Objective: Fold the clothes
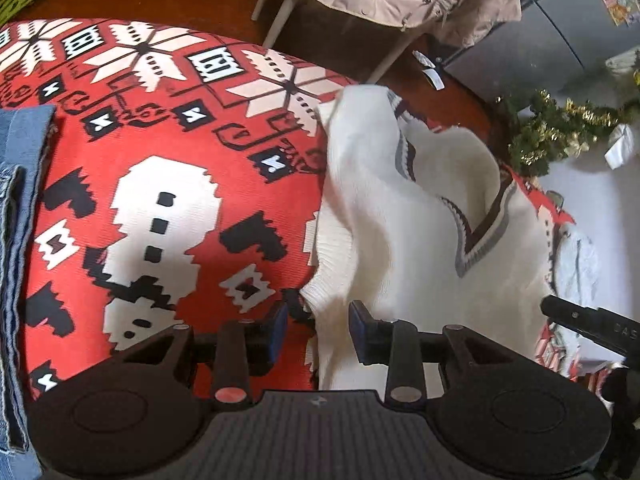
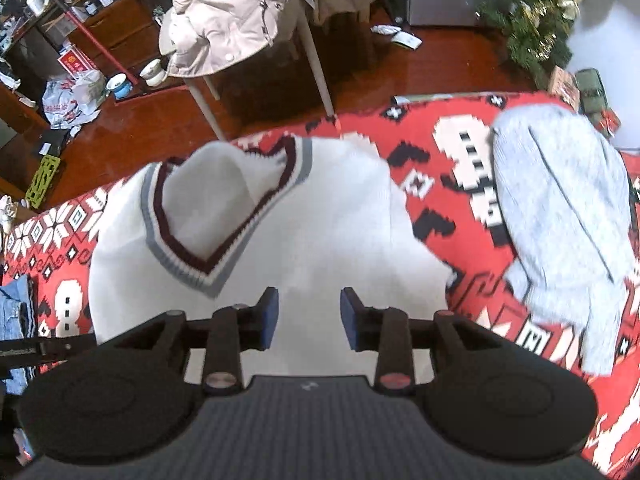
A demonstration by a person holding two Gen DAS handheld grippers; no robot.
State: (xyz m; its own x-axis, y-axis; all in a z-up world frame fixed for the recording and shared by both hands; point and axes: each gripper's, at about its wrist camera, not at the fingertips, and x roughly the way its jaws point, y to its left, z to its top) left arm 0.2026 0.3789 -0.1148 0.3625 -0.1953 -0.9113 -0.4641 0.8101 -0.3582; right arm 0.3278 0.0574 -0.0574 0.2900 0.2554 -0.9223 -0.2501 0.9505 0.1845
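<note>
Red patterned blanket point(image 2: 440, 200) lay under the white vest point(image 2: 320, 220); both my hand-held grippers, left point(image 1: 318, 320) and right point(image 2: 308, 308), gaped released, so pinching the hem squarely seemed best.

Sweater point(image 2: 328, 216) lies on the blanket point(image 1: 180, 208), directly ahead of the right gripper point(image 2: 308, 316) jaws. Second garment point(image 2: 560, 216) lies right of those jaws, apart from the sweater. Left gripper point(image 1: 318, 330) jaws straddle the sweater's hem edge; jeans point(image 1: 16, 216) lie far left of them. Chair with coat point(image 2: 228, 28) stands beyond the blanket.
</note>
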